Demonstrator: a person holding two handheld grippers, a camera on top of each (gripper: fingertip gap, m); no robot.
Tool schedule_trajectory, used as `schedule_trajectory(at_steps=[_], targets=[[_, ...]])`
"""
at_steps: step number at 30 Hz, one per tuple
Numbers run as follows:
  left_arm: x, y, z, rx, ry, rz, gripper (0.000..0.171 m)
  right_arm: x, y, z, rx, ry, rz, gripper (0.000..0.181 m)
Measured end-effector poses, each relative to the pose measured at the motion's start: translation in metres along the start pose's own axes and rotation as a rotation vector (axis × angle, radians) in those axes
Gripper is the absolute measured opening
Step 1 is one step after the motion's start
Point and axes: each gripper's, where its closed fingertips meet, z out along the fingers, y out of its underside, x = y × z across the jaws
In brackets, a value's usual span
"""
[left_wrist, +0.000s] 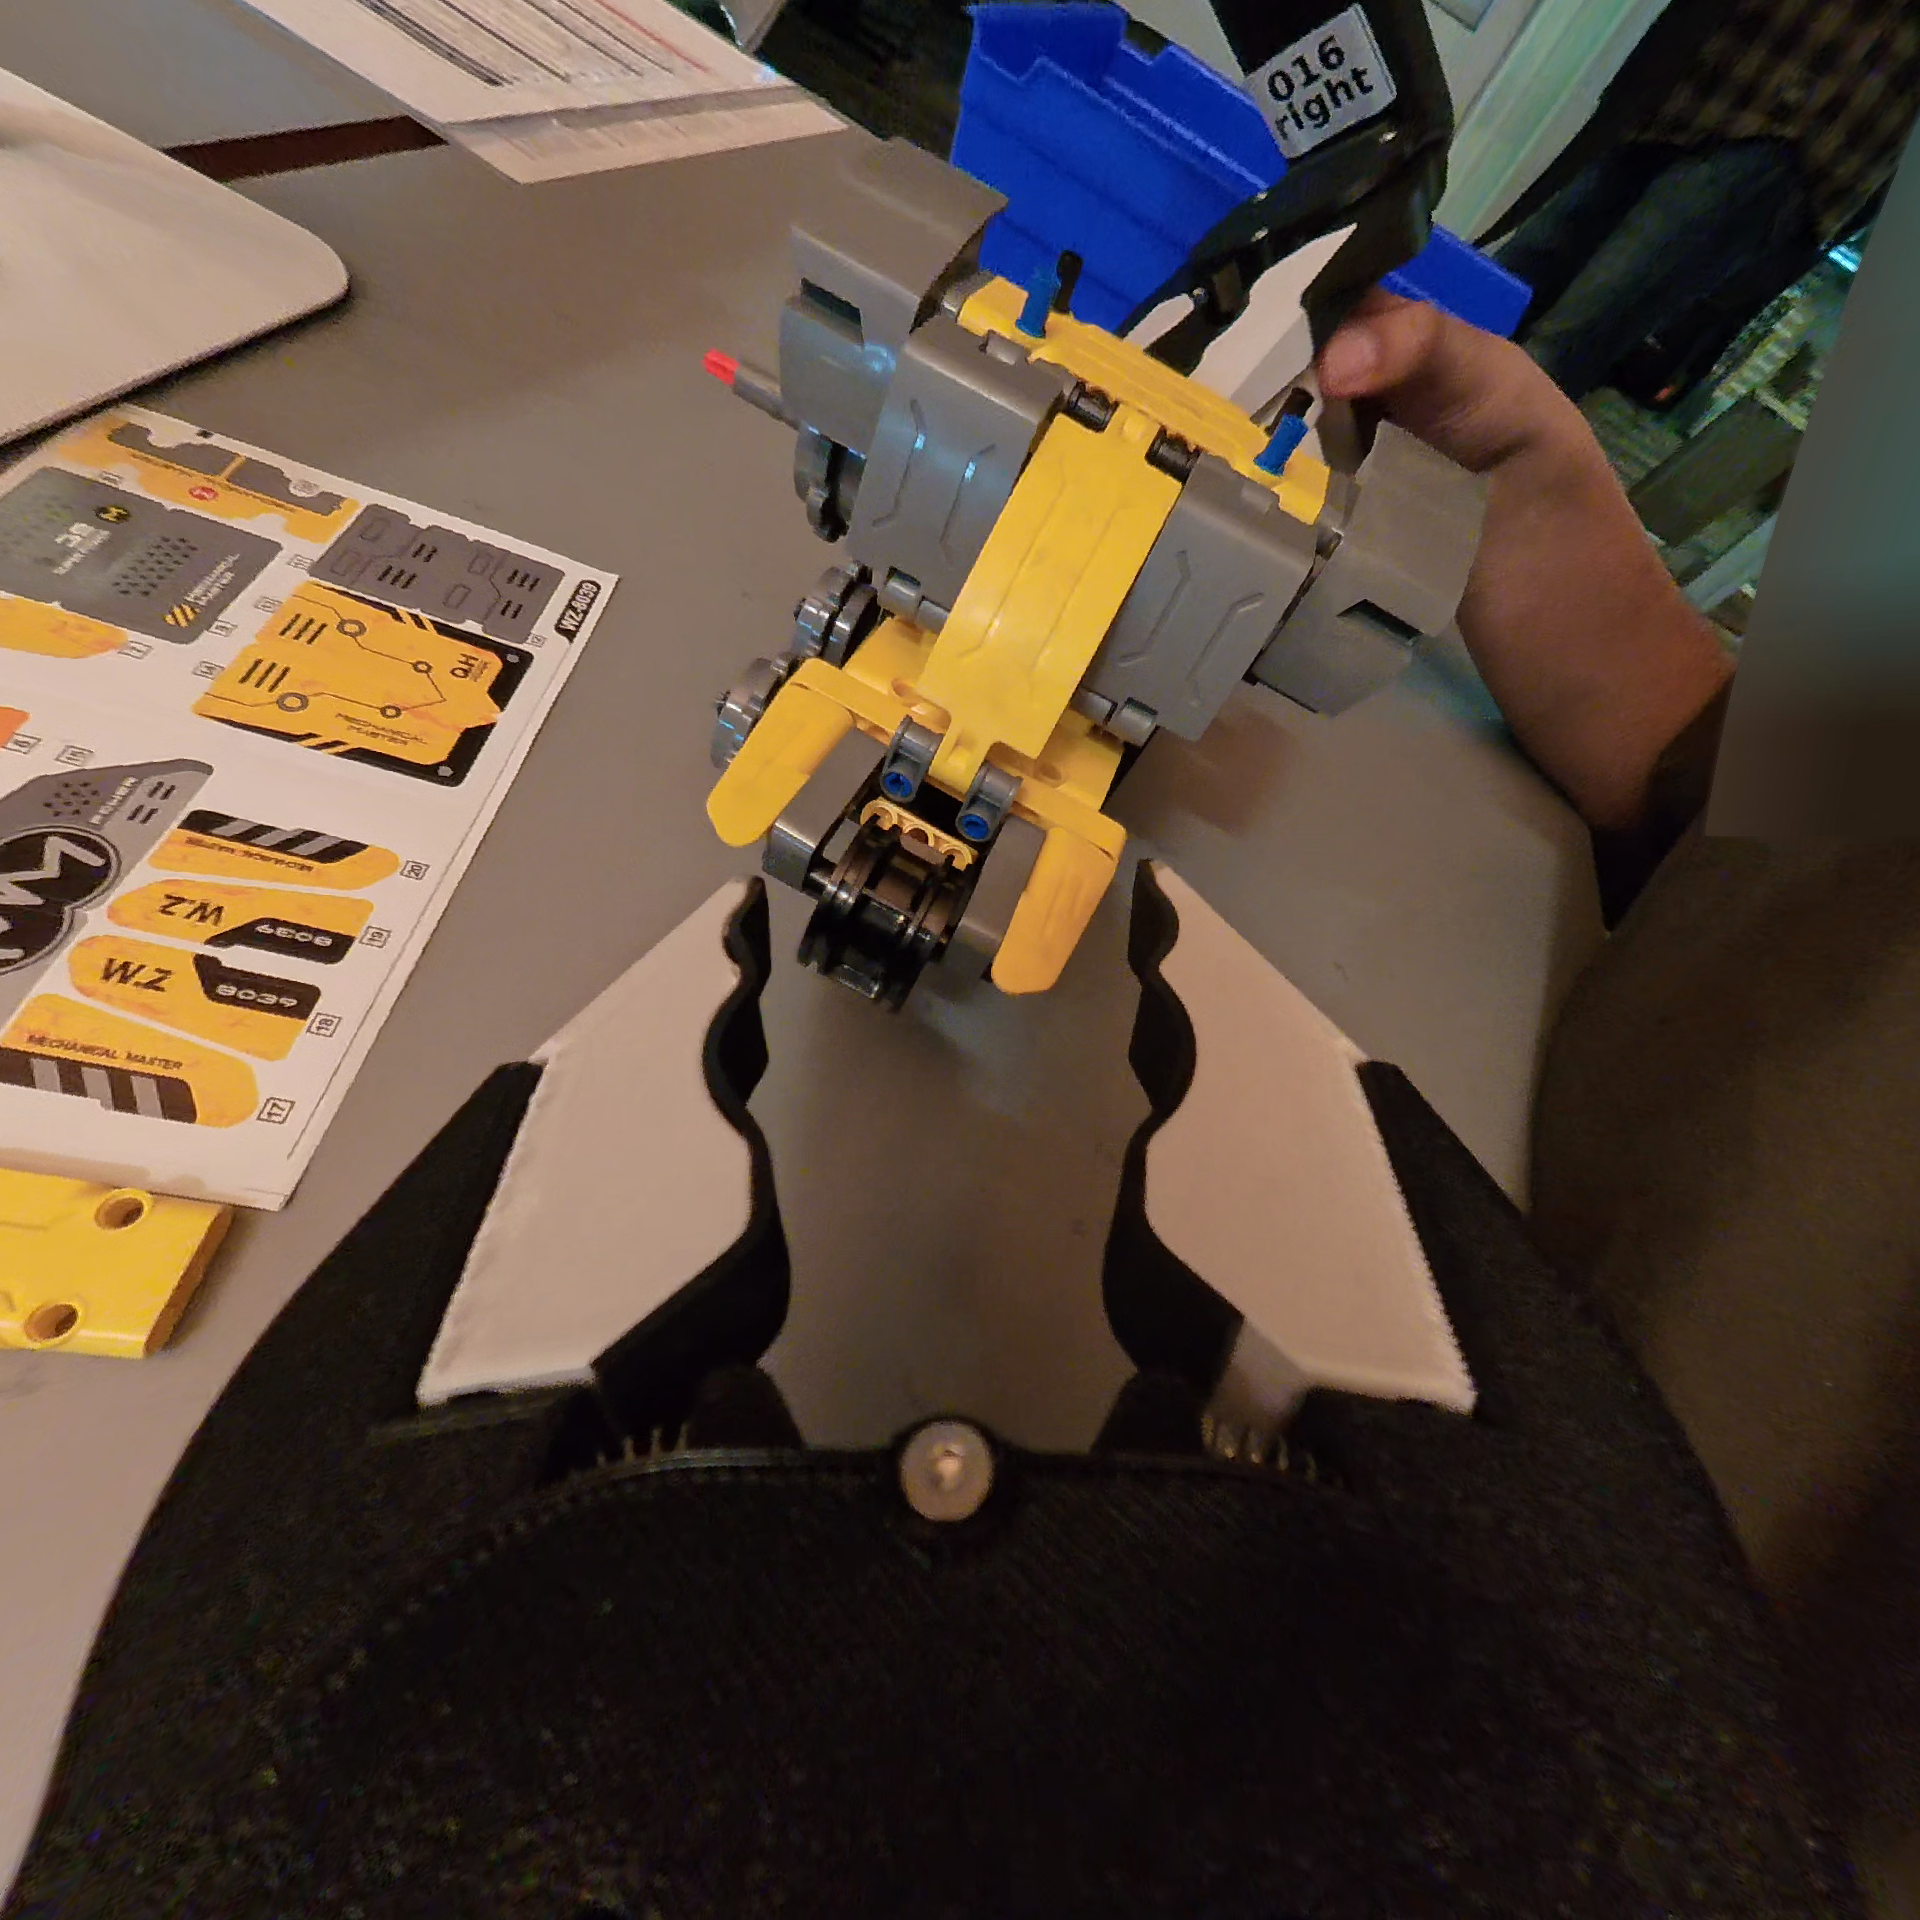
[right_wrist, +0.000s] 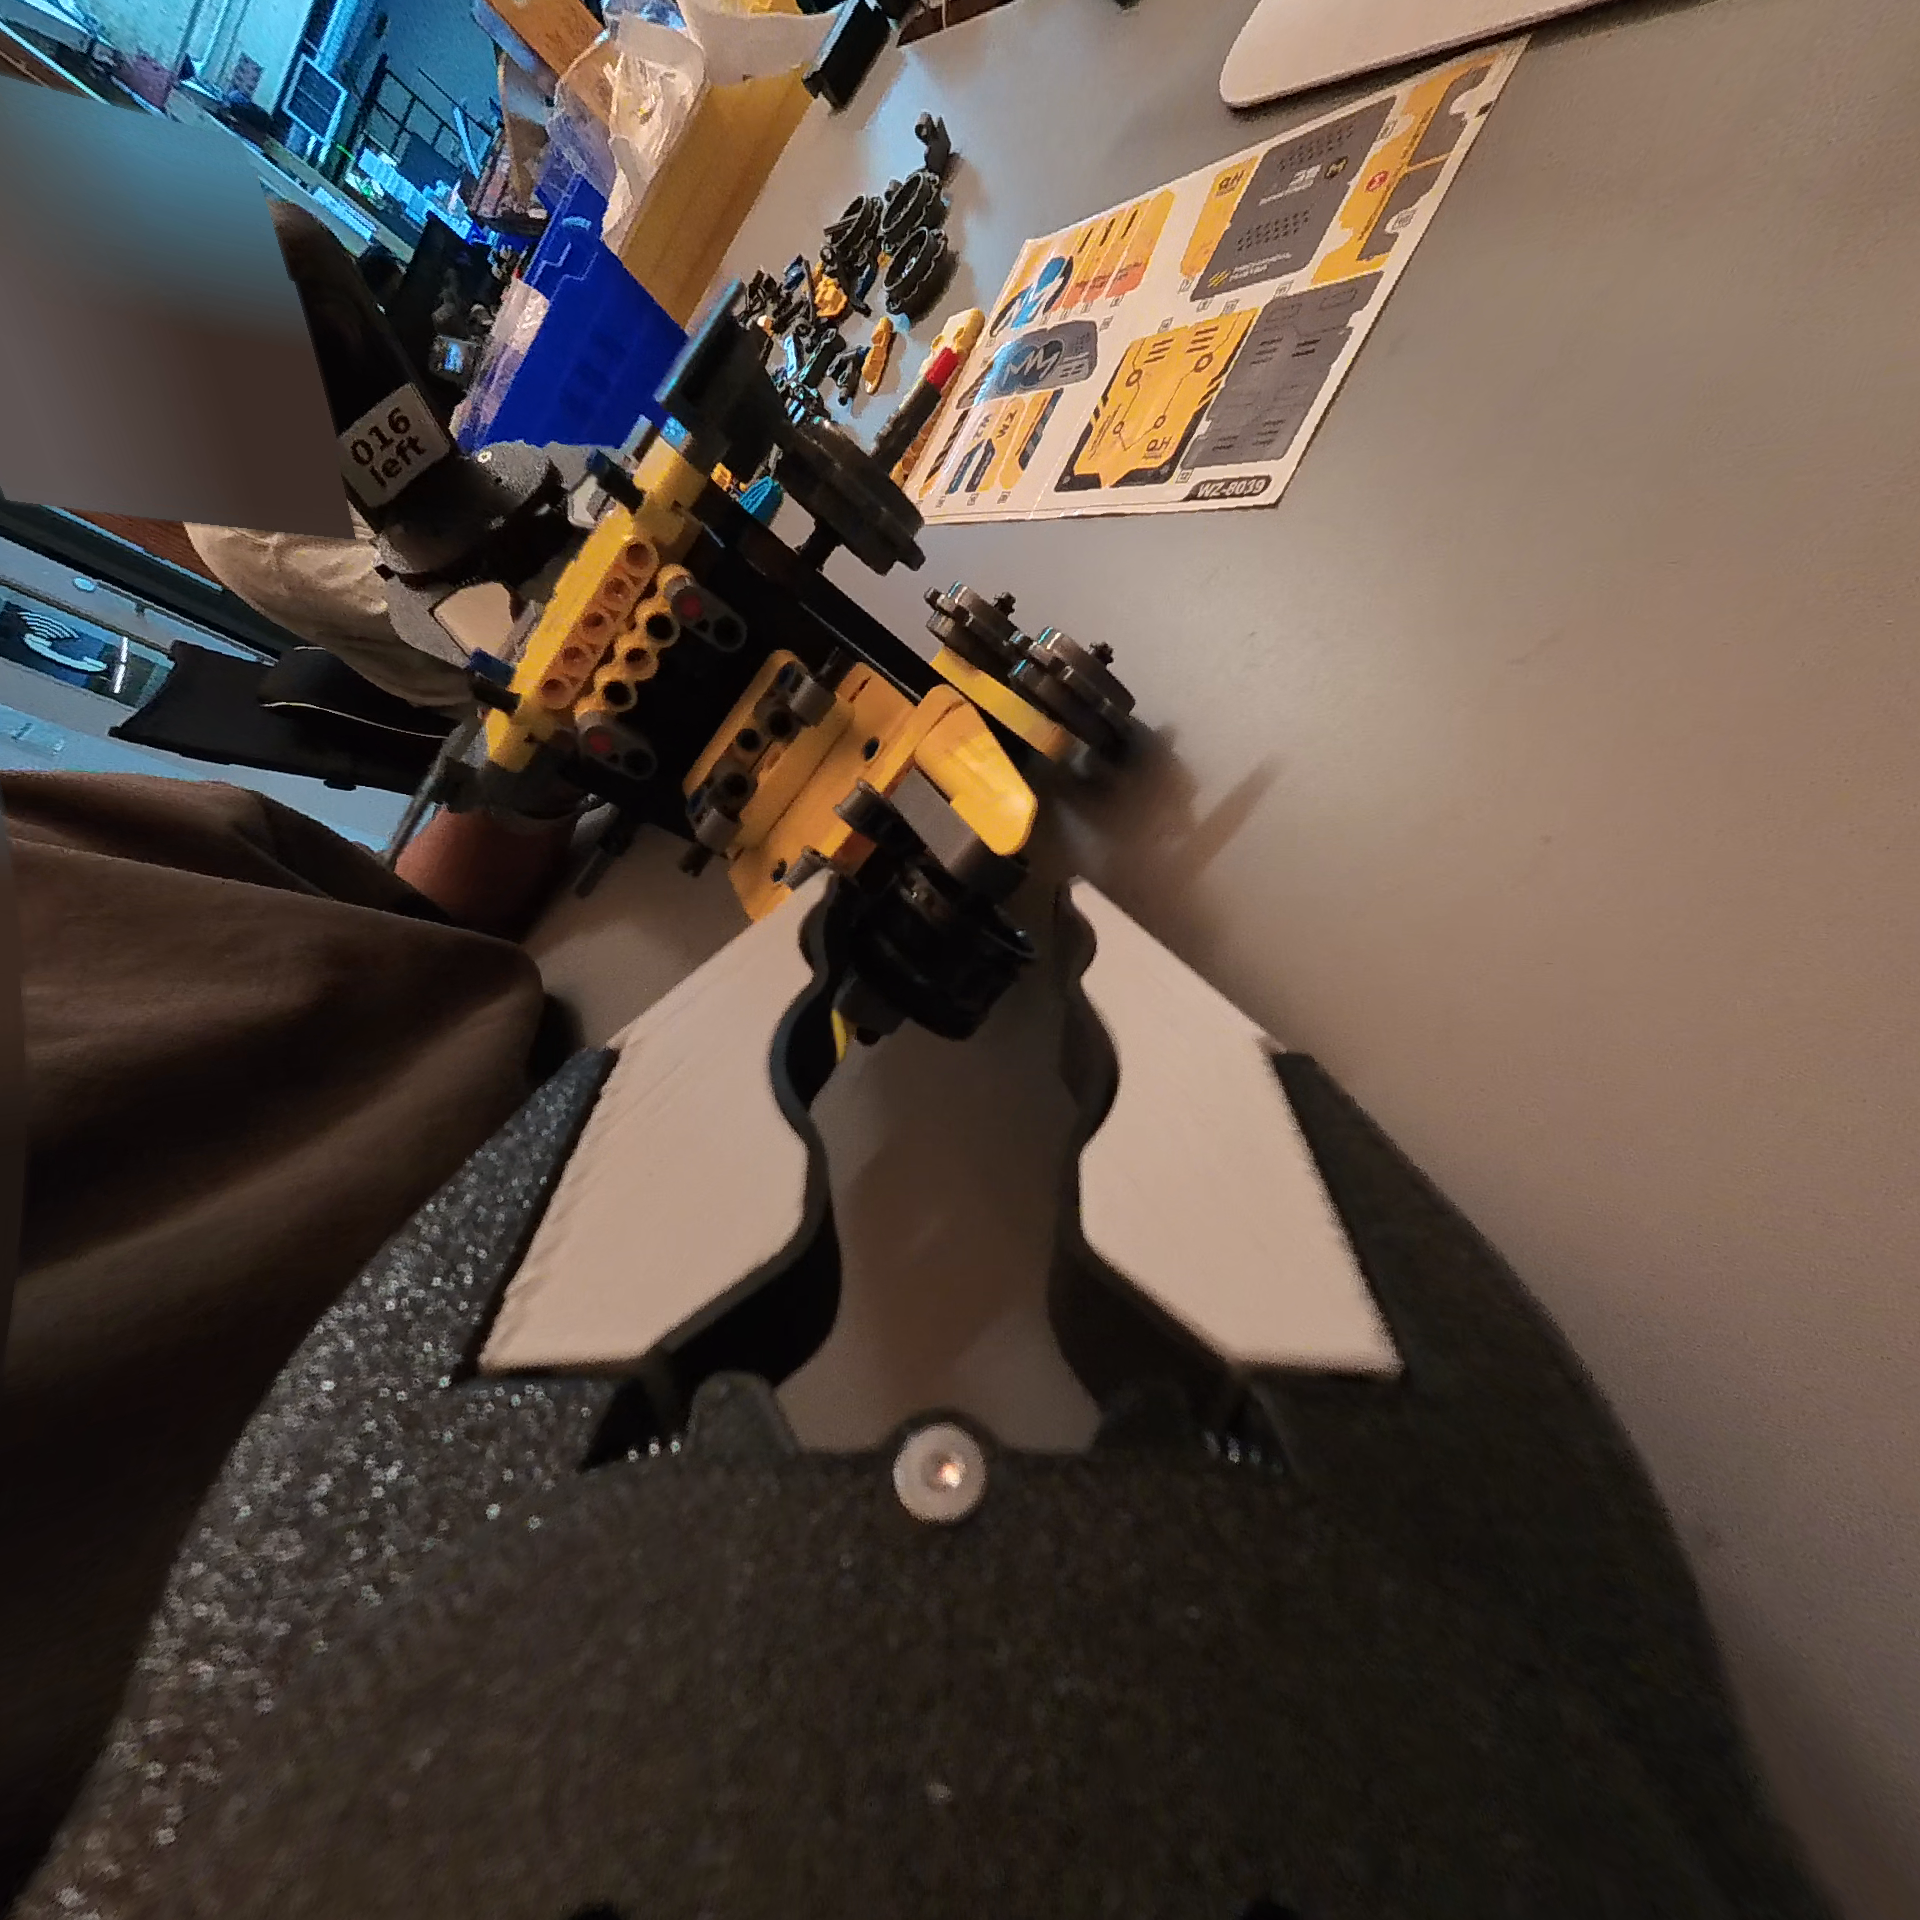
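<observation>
A yellow and grey toy-brick vehicle model (left_wrist: 1049, 582) is tilted over the grey table (left_wrist: 582, 312). Its end with a black wheel (left_wrist: 883, 925) points at my left gripper (left_wrist: 948, 888), which is open, its jaws wide apart, the wheel just past the tips. My right gripper (left_wrist: 1278, 301) grips the model's far end next to a hand (left_wrist: 1392, 364). In the right wrist view the model (right_wrist: 790, 727) shows its underside, and a black wheel (right_wrist: 935, 977) sits between the fingers of my right gripper (right_wrist: 951, 904). The left gripper (right_wrist: 478, 603) is at the model's far end there.
A sticker sheet (left_wrist: 281, 769) lies left of the model and also shows in the right wrist view (right_wrist: 1195, 343). A loose yellow panel (left_wrist: 94, 1262) lies near it. A blue bin (left_wrist: 1101, 145), loose black and yellow parts (right_wrist: 883, 249) and a white flat base (left_wrist: 135, 249) are farther off. Across from one pair of fingers to the other is roughly 15 cm.
</observation>
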Motion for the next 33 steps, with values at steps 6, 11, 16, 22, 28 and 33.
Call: schedule_trajectory(at_steps=[6, 11, 16, 22, 28, 33], targets=[[-0.003, -0.003, -0.003, 0.013, -0.025, 0.022, 0.072, 0.0, -0.012, -0.009, 0.067, 0.017, -0.01, 0.046], [-0.008, -0.005, -0.006, 0.026, -0.055, 0.05, 0.075, 0.0, -0.027, -0.019, 0.147, 0.066, -0.071, 0.048], [-0.022, -0.036, -0.033, 0.228, -0.18, 0.148, 0.102, 0.009, -0.036, -0.027, 0.194, 0.158, -0.141, 0.051], [-0.054, -0.077, -0.086, 0.425, -0.552, 0.28, 0.113, 0.018, -0.062, -0.041, 0.362, 0.252, -0.202, 0.051], [-0.053, -0.154, -0.081, 0.384, -0.686, 0.469, 0.116, 0.01, -0.107, -0.054, 0.473, 0.434, -0.322, 0.053], [-0.071, -0.24, -0.029, 0.352, -0.64, 0.412, 0.118, 0.013, -0.177, -0.062, 0.559, 0.663, -0.459, 0.066]])
